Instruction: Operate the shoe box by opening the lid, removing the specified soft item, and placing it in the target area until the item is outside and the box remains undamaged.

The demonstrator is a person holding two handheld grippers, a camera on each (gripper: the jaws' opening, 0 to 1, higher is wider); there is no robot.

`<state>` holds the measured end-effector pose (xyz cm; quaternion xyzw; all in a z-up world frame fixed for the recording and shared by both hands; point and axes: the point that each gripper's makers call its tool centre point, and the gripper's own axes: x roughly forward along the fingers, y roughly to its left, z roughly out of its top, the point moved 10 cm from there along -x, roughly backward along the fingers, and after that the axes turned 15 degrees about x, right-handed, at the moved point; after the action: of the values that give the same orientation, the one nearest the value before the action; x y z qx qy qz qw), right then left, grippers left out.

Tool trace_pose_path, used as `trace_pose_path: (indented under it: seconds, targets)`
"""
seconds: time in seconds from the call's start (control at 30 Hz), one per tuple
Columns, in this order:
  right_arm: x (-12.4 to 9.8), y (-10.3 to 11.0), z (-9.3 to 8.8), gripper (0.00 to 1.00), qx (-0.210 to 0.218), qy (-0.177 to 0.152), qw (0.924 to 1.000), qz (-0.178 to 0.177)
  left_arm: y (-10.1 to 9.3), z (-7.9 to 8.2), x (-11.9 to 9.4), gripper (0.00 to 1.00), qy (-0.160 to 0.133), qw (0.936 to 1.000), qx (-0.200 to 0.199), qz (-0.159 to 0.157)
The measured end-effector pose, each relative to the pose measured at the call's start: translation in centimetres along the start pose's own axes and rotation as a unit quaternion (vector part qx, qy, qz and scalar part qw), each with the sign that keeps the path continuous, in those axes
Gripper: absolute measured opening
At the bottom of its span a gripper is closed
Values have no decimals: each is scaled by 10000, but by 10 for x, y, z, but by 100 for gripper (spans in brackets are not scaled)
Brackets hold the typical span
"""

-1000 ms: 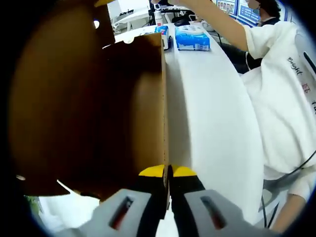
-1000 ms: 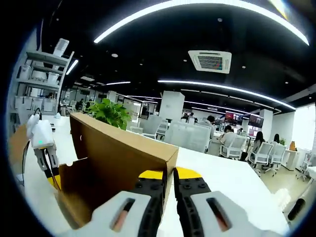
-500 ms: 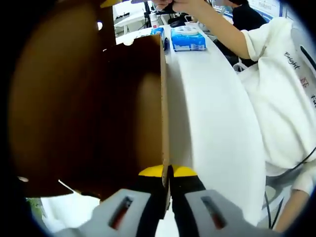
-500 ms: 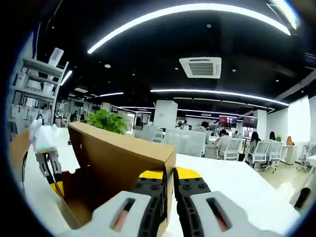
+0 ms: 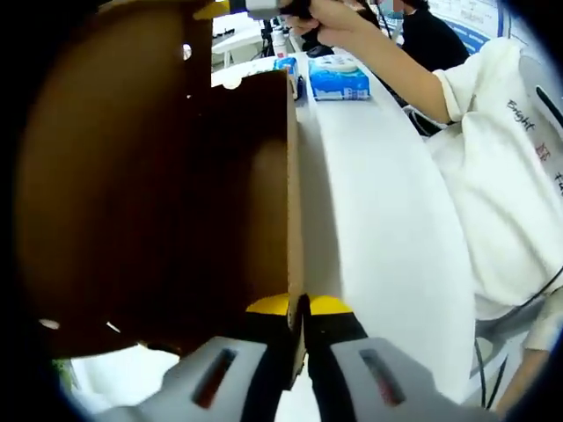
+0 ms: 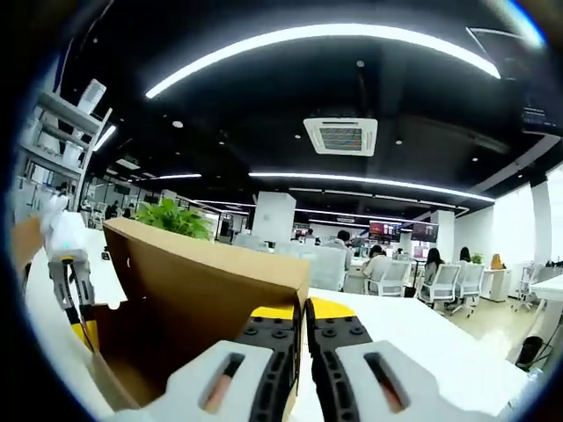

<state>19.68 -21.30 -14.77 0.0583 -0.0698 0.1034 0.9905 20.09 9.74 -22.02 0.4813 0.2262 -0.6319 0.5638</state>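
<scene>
The brown shoe box (image 5: pixel 158 176) on the white worktop (image 5: pixel 378 211) is clamped at opposite walls by the left gripper (image 5: pixel 298 309) and right gripper (image 6: pixel 303 312), its dark interior unreadable.

Shoe box (image 5: pixel 176 193) on worktop (image 5: pixel 378 229), left of person (image 5: pixel 501 176); tissue pack (image 5: pixel 339 77) behind box.

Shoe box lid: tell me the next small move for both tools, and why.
Probably swing the lid further back. The right tool and the left tool are each shut on a cardboard edge of the shoe box, and the lid stands only partly raised. Neither view shows the soft item inside, so the opening likely needs widening first.
</scene>
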Motion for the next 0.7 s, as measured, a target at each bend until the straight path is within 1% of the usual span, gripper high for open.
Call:
trace_pose_path:
  seconds: [0.03,0.07,0.1,0.13,0.2,0.23,0.27,0.3,0.33,0.37,0.47,0.53,0.6,0.63,0.67,0.7]
  targets:
    - [-1,0,1,1,11,-2,10000,-9,0,0,-1,5,-111,9999,-69,38]
    - [-1,1,1,1,15,-6,10000,-21,-1,0,-1,6,-317,9990,-297,110]
    - [-2,1,1,1,6,3,10000,-34,-1,0,-2,7,-423,9980,-443,132]
    - [-3,3,1,1,-23,15,10000,-47,0,2,-4,7,-682,9957,-599,201]
    - [-5,5,0,1,-56,-2,10000,-73,1,5,-7,7,-1198,9895,-735,348]
    - [-6,5,-1,1,-75,-19,9999,-92,0,5,-9,7,-1373,9864,-829,370]
    - [-7,6,-2,1,-103,-68,9998,-124,-1,6,-11,9,-1497,9840,-884,399]
    - [-7,7,-3,1,-155,-75,9997,-154,-2,5,-12,12,-1578,9827,-855,462]
    - [-7,7,-4,1,-152,-83,9997,-163,-3,4,-12,17,-1624,9811,-872,582]
    - [-8,7,-5,1,-136,-109,9997,-169,-4,4,-13,19,-1665,9790,-949,694]
    - [-8,8,-4,1,-172,-115,9996,-192,-9,4,-17,21,-2039,9686,-1083,919]
    - [-8,8,-3,1,-170,-104,9996,-188,-13,3,-21,25,-2305,9578,-1260,1165]
    - [-8,7,-4,1,-154,-110,9997,-173,-16,1,-24,25,-2468,9466,-1473,1460]
    - [-8,7,-4,1,-162,-111,9996,-178,-17,2,-24,25,-2532,9432,-1506,1532]
    - [-8,7,-4,1,-147,-117,9997,-174,-17,3,-24,25,-2655,9382,-1563,1573]
    - [-9,8,-4,1,-154,-113,9997,-177,-18,3,-24,25,-2659,9369,-1657,1552]
